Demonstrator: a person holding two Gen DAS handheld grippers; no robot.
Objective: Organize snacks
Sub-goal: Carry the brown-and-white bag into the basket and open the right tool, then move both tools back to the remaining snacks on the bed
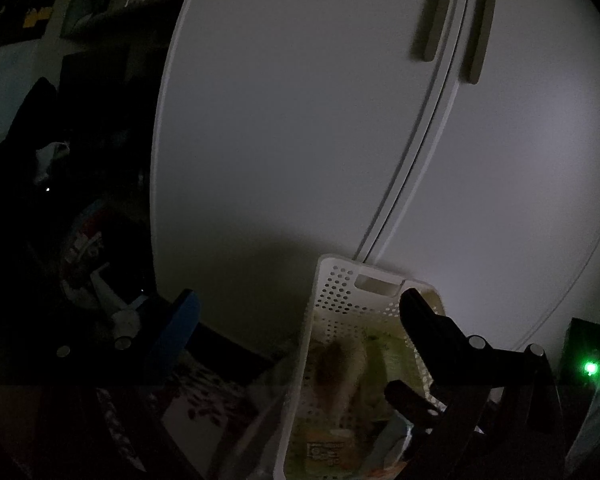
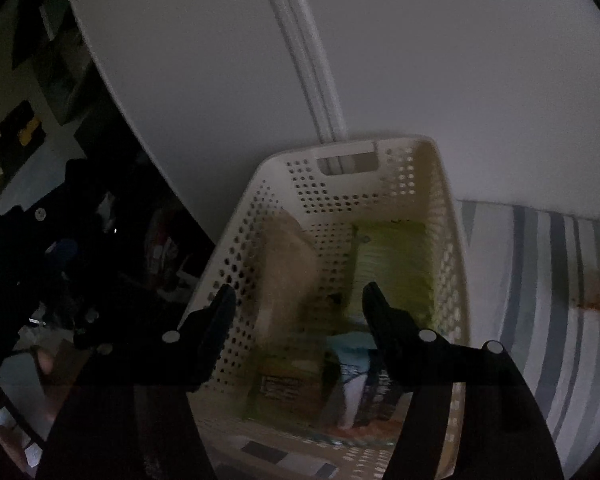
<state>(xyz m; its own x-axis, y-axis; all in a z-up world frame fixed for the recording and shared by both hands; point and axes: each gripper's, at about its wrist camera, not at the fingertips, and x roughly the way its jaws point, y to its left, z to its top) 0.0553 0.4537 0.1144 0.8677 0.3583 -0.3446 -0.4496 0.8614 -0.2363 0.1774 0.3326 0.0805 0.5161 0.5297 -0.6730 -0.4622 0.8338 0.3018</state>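
1. The room is dim. A white perforated basket (image 2: 440, 208) stands on the floor close against a white cabinet (image 2: 204, 80), its handle cutout at the far end wall.
2. Inside the basket lie several snack packs: a green packet (image 2: 392, 264) at the far right, a tan bag (image 2: 288, 264) leaning at the far left, a green-and-brown box (image 2: 284, 384) nearer, and a blue-and-white pack (image 2: 354, 360) just right of that box. The print on them is too blurred to read.
3. The right tool (image 2: 300, 300) hangs over the basket's near half with its two black fingers spread wide and nothing between them; the left finger sits over the basket's left wall, the right finger over the packs inside.
4. The left tool (image 1: 300, 304) is held to the left of the basket, also gaping wide and empty. Its blue-padded finger (image 1: 176, 324) is out over the dark floor, its black finger over the basket's far right rim.
5. In the left wrist view, two olive handles (image 1: 436, 16) flank the seam between the cabinet's doors.
6. To the right of the basket lies a grey-and-white striped fabric (image 2: 540, 280).
7. The far left is dark clutter I cannot make out.
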